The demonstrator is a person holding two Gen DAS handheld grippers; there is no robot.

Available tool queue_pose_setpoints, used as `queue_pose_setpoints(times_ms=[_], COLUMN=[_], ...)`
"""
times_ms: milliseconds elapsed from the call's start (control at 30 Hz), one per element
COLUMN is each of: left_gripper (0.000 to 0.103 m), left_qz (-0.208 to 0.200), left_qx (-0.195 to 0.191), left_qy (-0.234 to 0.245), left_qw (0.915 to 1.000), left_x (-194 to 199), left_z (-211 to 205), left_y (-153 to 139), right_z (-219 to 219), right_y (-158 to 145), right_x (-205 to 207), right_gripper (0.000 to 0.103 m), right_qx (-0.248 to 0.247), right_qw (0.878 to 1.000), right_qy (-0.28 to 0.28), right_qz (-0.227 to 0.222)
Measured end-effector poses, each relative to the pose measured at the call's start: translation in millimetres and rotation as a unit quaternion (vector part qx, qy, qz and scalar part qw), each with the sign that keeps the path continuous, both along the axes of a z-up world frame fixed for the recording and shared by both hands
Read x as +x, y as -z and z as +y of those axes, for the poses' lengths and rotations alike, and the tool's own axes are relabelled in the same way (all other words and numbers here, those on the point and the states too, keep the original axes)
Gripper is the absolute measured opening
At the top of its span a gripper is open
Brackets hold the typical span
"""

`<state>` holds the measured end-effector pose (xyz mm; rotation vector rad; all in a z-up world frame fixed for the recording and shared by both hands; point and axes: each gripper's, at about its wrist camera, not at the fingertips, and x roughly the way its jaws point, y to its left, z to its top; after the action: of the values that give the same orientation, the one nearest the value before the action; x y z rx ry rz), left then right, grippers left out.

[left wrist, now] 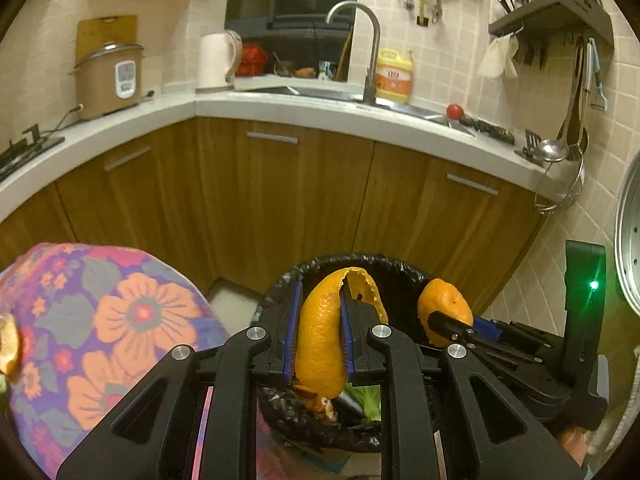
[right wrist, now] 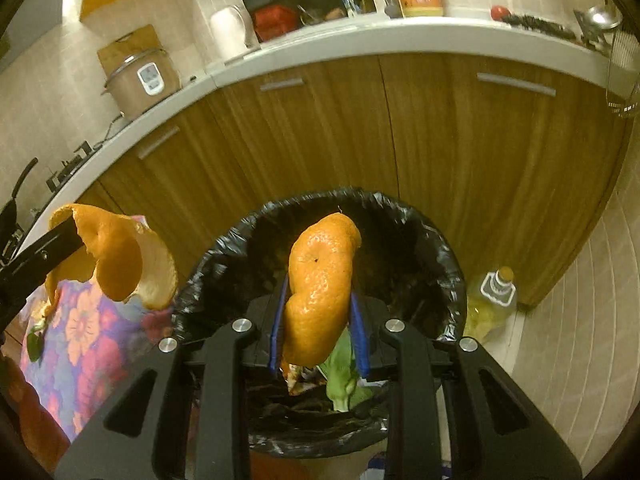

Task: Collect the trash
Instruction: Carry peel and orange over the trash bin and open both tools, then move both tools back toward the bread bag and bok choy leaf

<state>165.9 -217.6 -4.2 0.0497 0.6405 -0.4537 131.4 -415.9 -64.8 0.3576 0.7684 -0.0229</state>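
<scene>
My left gripper [left wrist: 320, 300] is shut on a long orange peel [left wrist: 322, 332] and holds it over the near rim of a trash bin lined with a black bag [left wrist: 276, 292]. My right gripper [right wrist: 320, 292] is shut on a second orange peel [right wrist: 320, 288] directly above the bin [right wrist: 448, 264]. The right gripper and its peel [left wrist: 444, 304] also show in the left wrist view; the left gripper's peel [right wrist: 116, 260] shows at the left of the right wrist view. Green leaves [right wrist: 340, 372] and scraps lie inside the bin.
A table with a floral cloth [left wrist: 100, 328] stands left of the bin, with a peel scrap [left wrist: 8, 344] and a green leaf [right wrist: 34, 344] on it. Wooden cabinets [left wrist: 300, 200] stand behind. A yellow oil bottle [right wrist: 492, 300] sits on the floor at the bin's right.
</scene>
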Motion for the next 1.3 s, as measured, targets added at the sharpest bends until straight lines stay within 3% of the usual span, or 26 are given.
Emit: queue_pose_setpoints(times_ms=[167,267,567,867,1000,1067,1167,1300], left_gripper=[0.021,0.035,0.053,0.057,0.061,0.068,0.078,0.084], left_qz=[0.030,0.031,0.009,-0.022,-0.046,-0.060,-0.084,-0.096], left_qx=[-0.002,-0.006,-0.020,-0.037,-0.030,-0.026,-0.014,-0.002], left_qy=[0.004,0.000,-0.047,-0.116,-0.155,-0.181,-0.222,-0.269], left_qw=[0.9995,0.9995,0.9987,0.9923,0.9864,0.9814,0.9714,0.9584], left_x=[5.9,3.8,-17.7,-46.3,-62.8,-70.9,-84.1,-99.5], left_z=[0.4,7.4,54.9,131.3,170.5,193.1,228.1,279.5], left_y=[12.2,11.1,-5.1,-31.2,-43.1,-49.4,-58.8,-66.2], right_z=[-4.2,-6.2,10.4,77.5,120.7,147.7,189.0,244.7], right_y=[10.2,11.0,-13.0,-54.8,-69.0,-74.8,-80.8,-85.4], right_x=[3.4,1.6,-8.3,-13.1,-15.6,-17.5,-19.9,-26.3], right_gripper=[0.030,0.055,0.055,0.055,0.055,0.055,0.055,0.058], right_qx=[0.014,0.033,0.027,0.012,0.006,-0.002,-0.008,-0.013], right_qw=[1.000,0.999,1.000,0.996,0.991,0.988,0.982,0.973], right_qy=[0.004,0.004,-0.005,-0.067,-0.111,-0.135,-0.170,-0.211], right_qz=[0.019,0.019,-0.009,-0.052,-0.071,-0.079,-0.082,-0.088])
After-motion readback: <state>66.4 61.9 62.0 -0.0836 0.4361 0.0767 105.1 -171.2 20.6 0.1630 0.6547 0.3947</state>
